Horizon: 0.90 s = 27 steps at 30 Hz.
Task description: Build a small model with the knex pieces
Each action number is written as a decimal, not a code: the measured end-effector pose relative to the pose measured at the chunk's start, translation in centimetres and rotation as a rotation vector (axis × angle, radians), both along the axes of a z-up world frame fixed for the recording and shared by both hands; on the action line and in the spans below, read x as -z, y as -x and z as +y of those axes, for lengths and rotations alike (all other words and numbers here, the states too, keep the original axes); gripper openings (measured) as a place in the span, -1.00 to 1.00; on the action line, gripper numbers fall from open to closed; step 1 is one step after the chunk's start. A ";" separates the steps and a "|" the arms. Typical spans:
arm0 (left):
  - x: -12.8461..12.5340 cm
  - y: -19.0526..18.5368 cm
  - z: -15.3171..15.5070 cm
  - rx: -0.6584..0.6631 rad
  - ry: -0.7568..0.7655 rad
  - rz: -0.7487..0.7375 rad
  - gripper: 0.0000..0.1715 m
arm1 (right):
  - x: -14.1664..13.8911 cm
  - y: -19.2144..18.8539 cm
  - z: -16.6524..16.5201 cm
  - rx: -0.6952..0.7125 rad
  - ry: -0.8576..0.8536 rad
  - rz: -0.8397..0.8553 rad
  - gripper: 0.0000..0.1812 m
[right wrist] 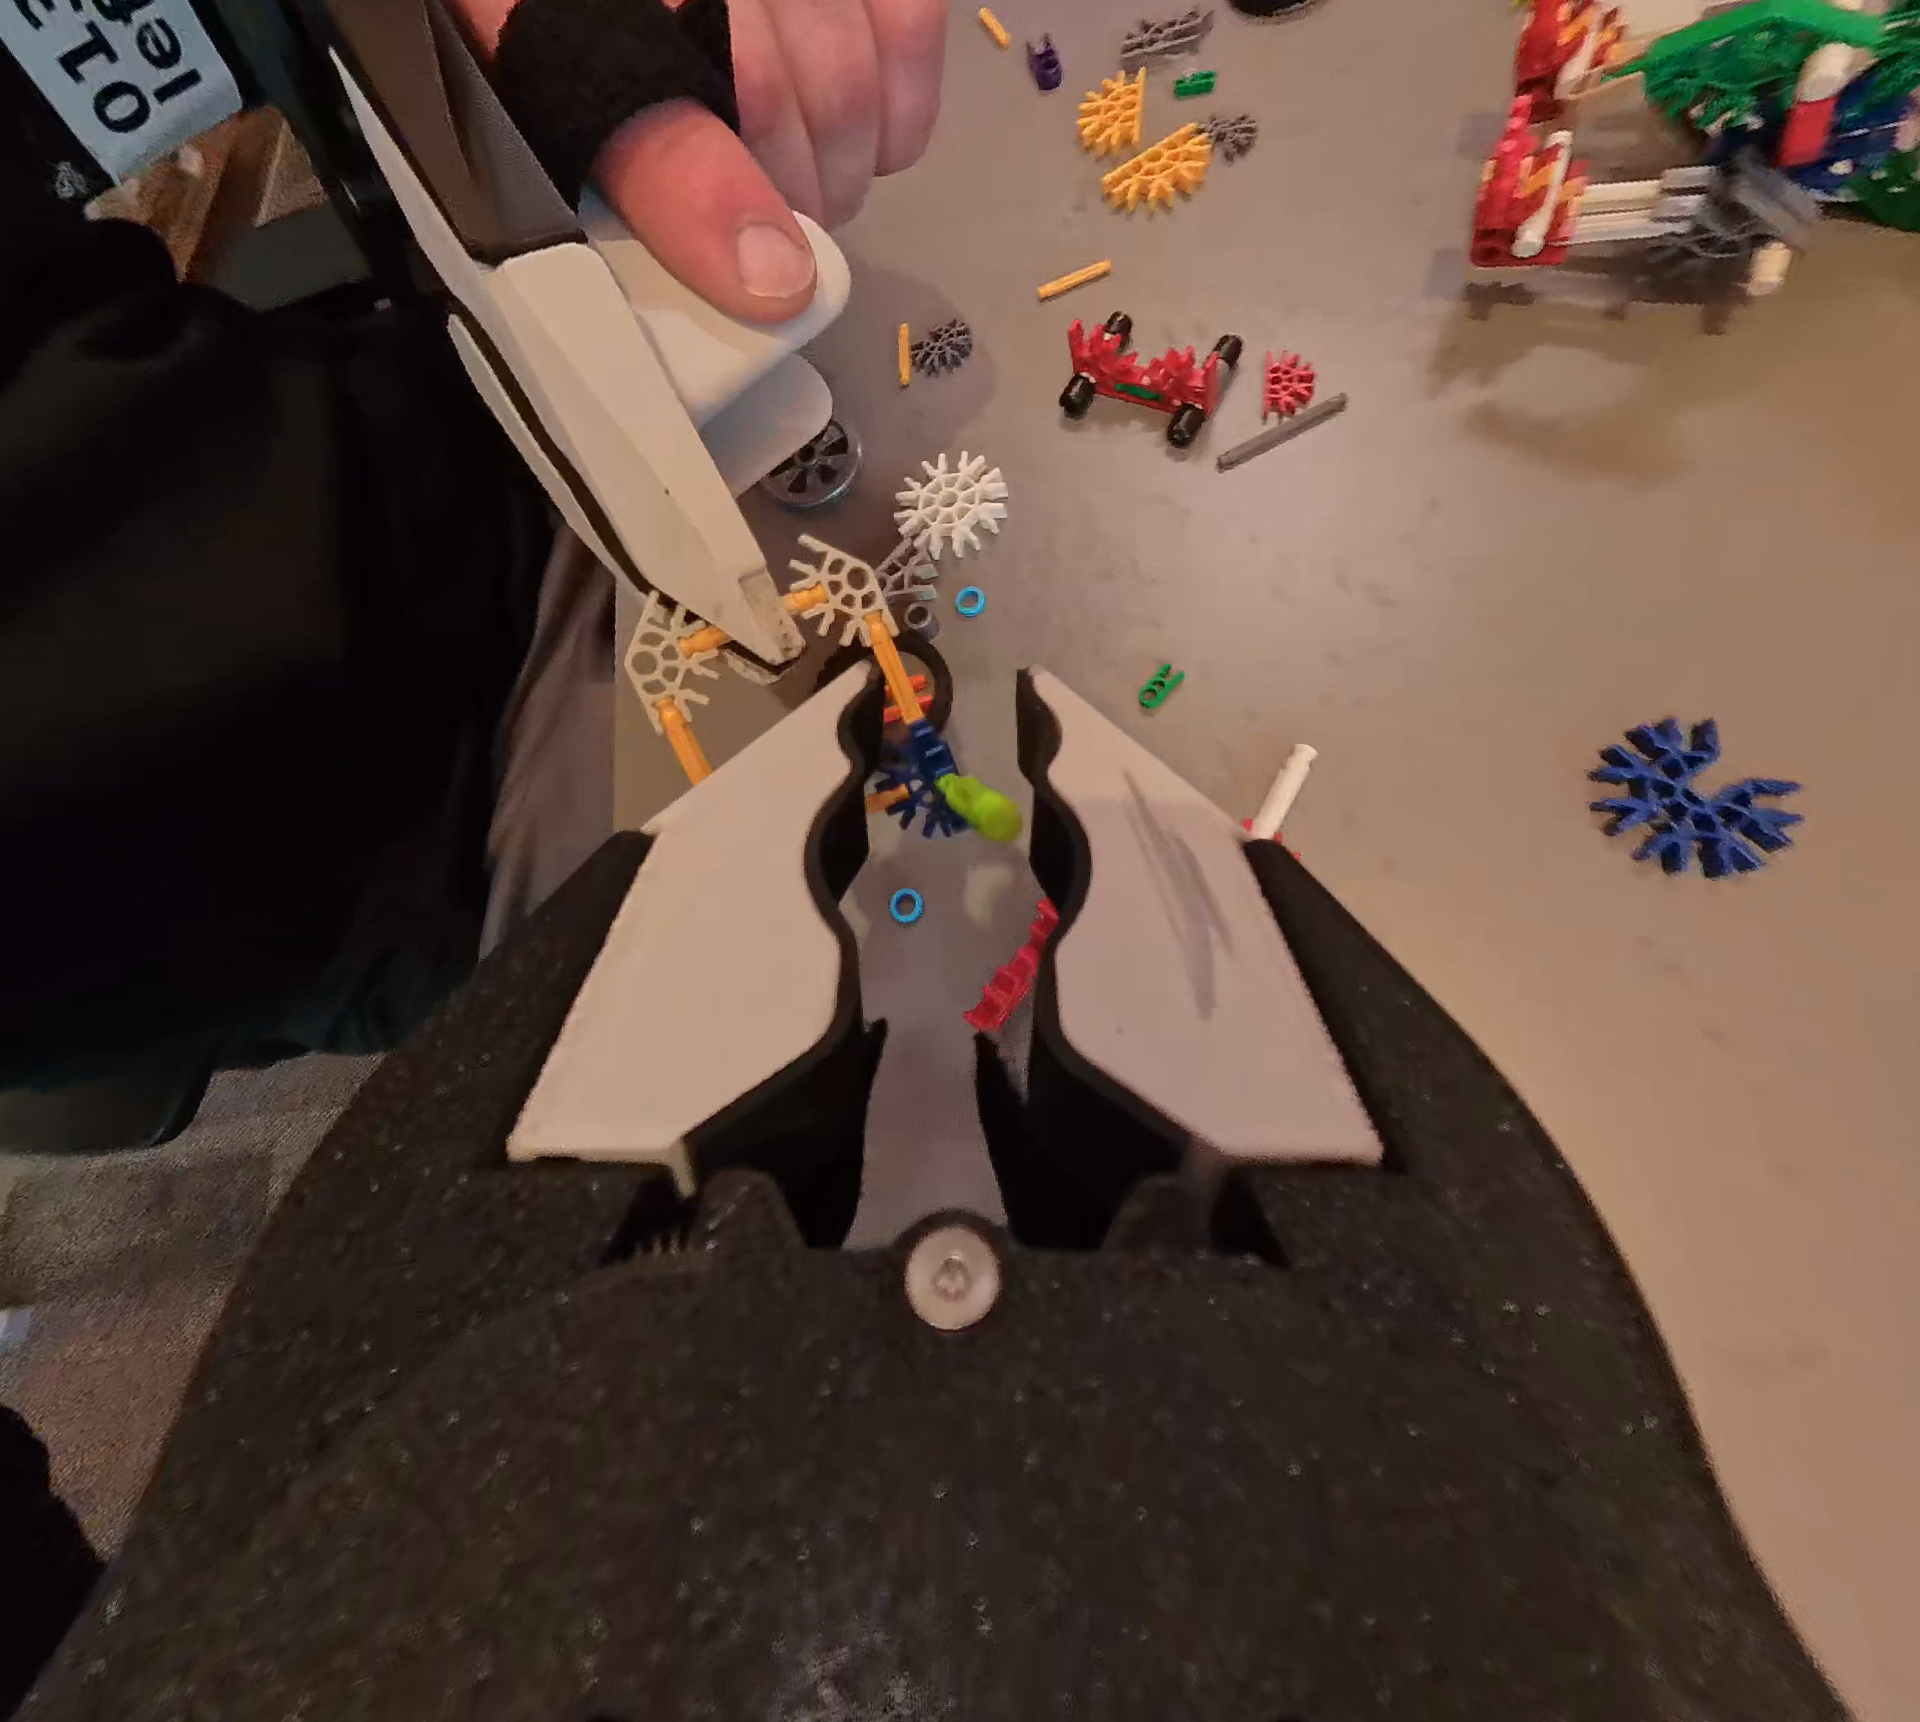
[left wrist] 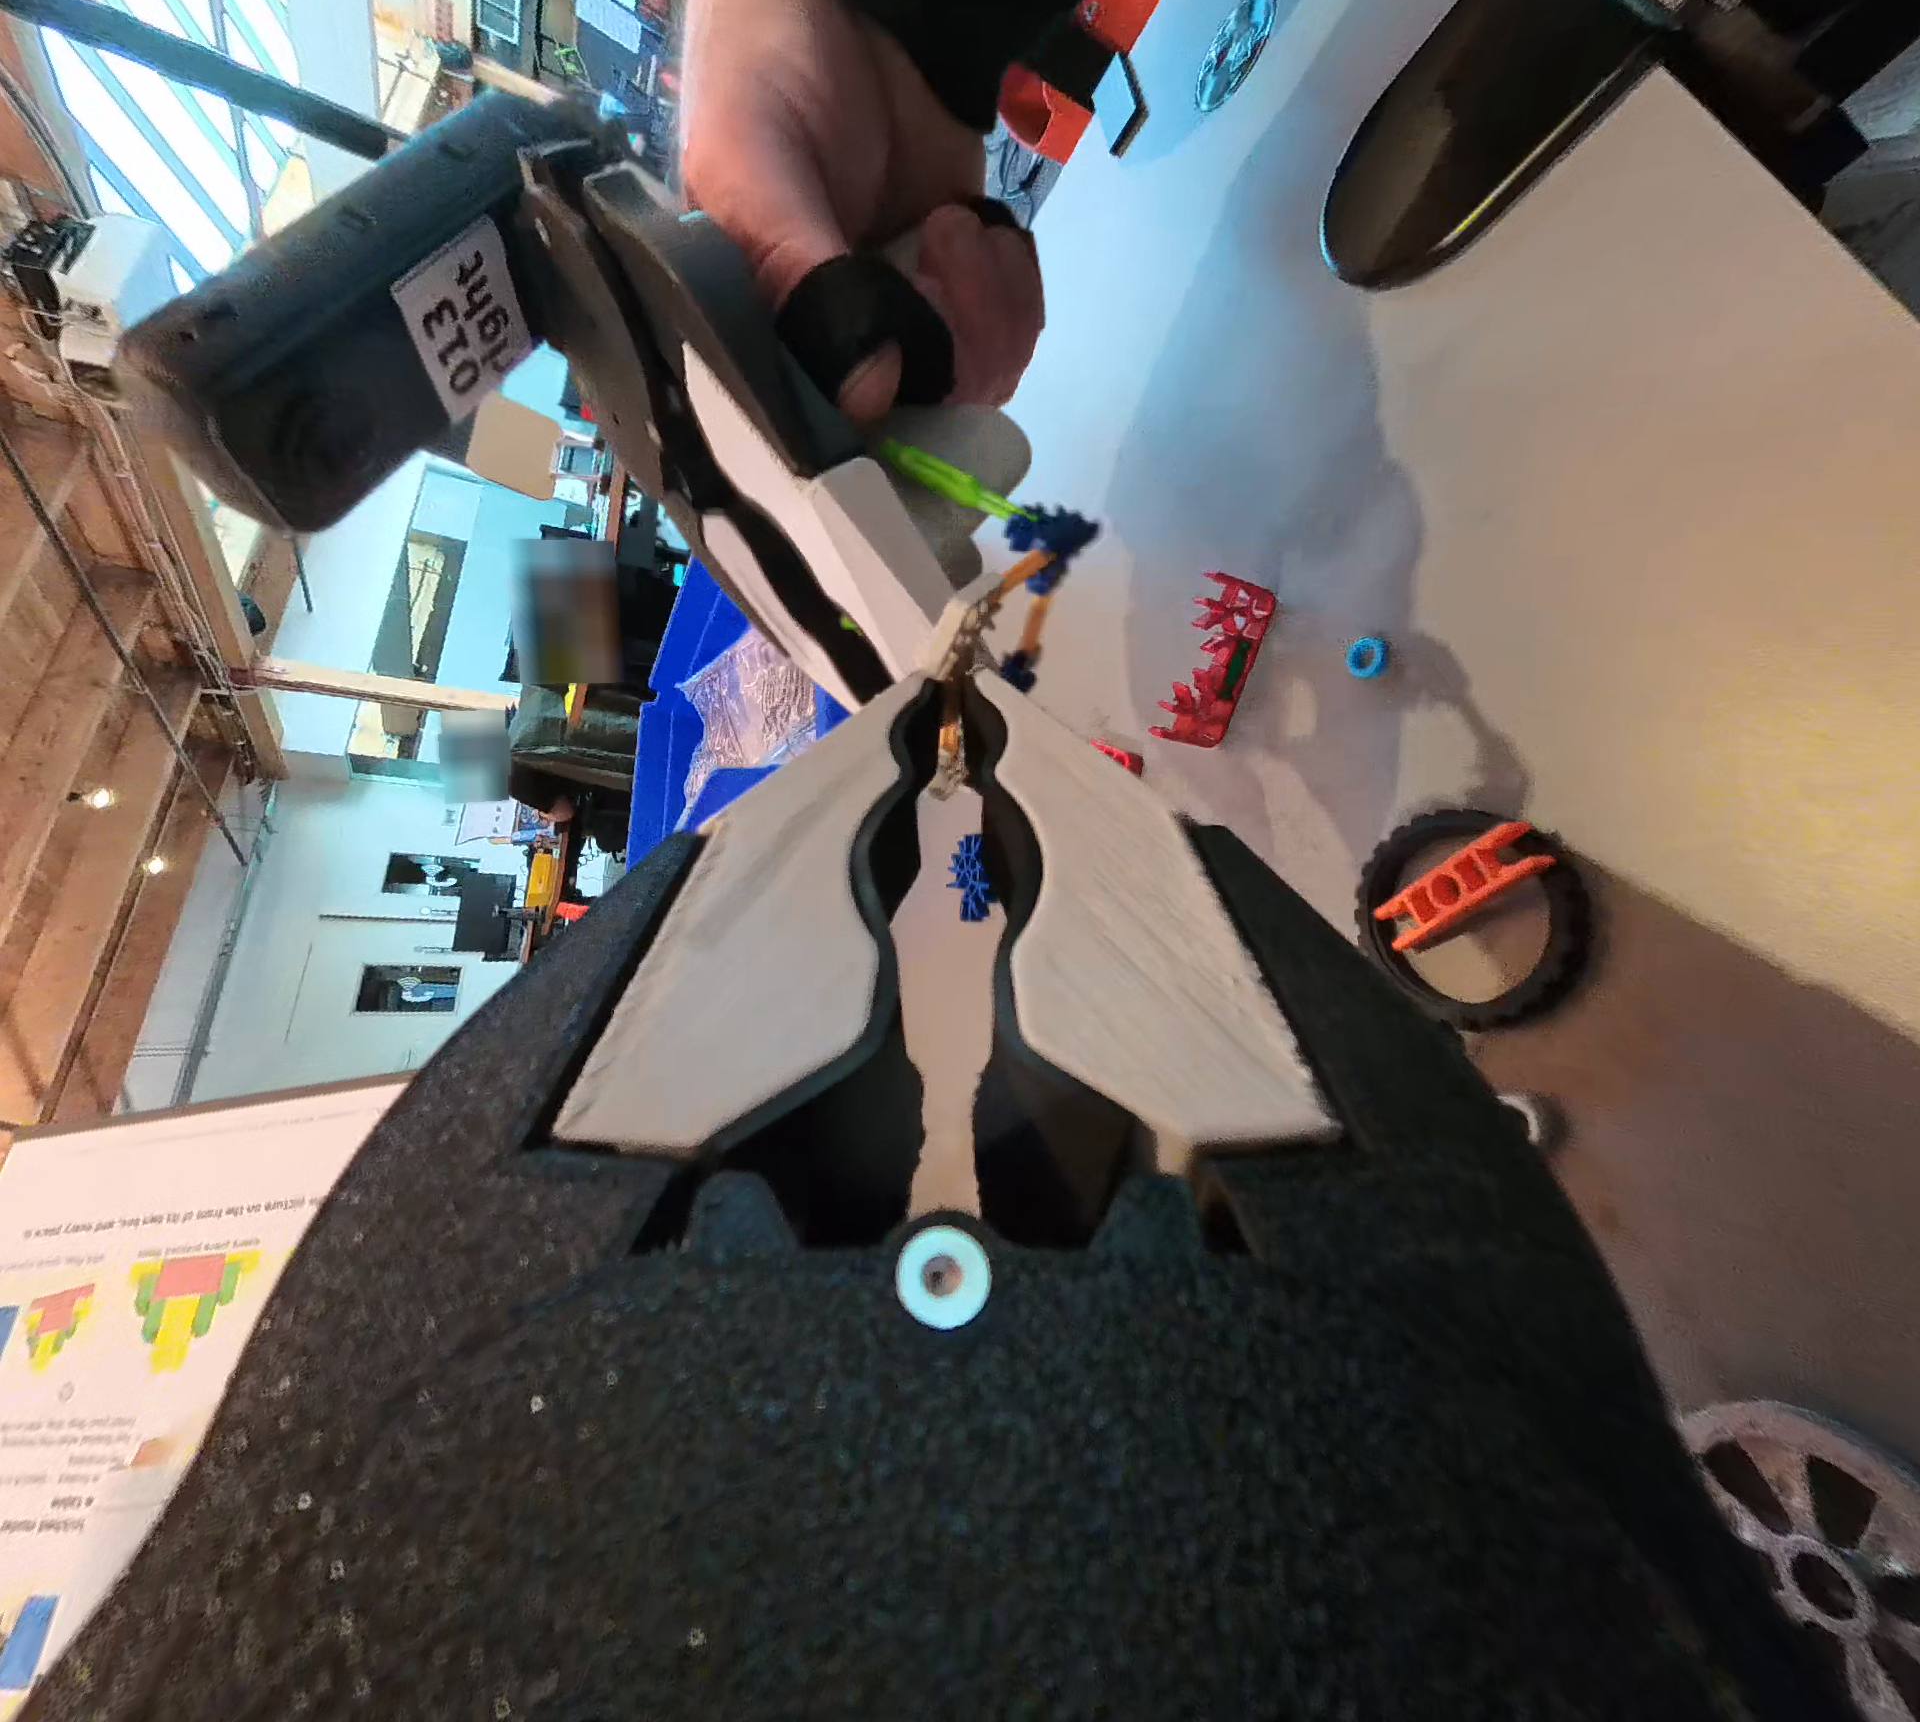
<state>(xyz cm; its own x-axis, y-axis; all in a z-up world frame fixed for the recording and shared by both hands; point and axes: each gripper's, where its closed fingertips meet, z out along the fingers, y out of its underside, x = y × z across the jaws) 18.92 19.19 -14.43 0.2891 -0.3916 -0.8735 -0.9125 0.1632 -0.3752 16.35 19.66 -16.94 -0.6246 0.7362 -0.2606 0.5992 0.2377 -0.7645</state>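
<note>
Tongs first: the left gripper is pinched narrow on a short yellow rod of a small rod-and-connector assembly, held at about 12 o'clock from the right gripper, whose jaws stand apart with nothing between them. A blue snowflake connector with a lime rod hangs at the assembly's lower end, between the right tips. Outward on the grey table lie a white snowflake connector at 12 o'clock, a red wheeled piece at 1 o'clock and a larger blue connector at 3 o'clock.
</note>
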 end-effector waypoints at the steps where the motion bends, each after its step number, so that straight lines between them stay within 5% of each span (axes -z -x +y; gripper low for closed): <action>1: 0.0 -0.1 0.1 -0.002 0.002 0.006 -1.00 | -0.1 -0.2 0.1 0.014 0.000 0.013 -0.78; 15: 0.5 0.0 0.2 0.010 0.190 0.094 -1.00 | -0.2 -0.1 2.8 0.205 0.149 0.057 -0.58; 21: 1.6 0.3 0.1 -0.066 0.318 0.129 -1.00 | -1.4 -0.8 6.0 0.475 0.068 0.136 -0.60; 27: 2.8 -0.2 0.0 -0.094 0.429 0.133 -1.00 | -0.2 -3.5 4.6 0.573 -0.061 0.164 -0.68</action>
<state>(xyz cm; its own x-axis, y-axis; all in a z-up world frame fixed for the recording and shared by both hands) 19.11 19.21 -17.28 0.2366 -0.7033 -0.6704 -0.9608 -0.0667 -0.2691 19.90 24.23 -16.78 -0.1526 0.9782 -0.1412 0.5202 -0.0420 -0.8530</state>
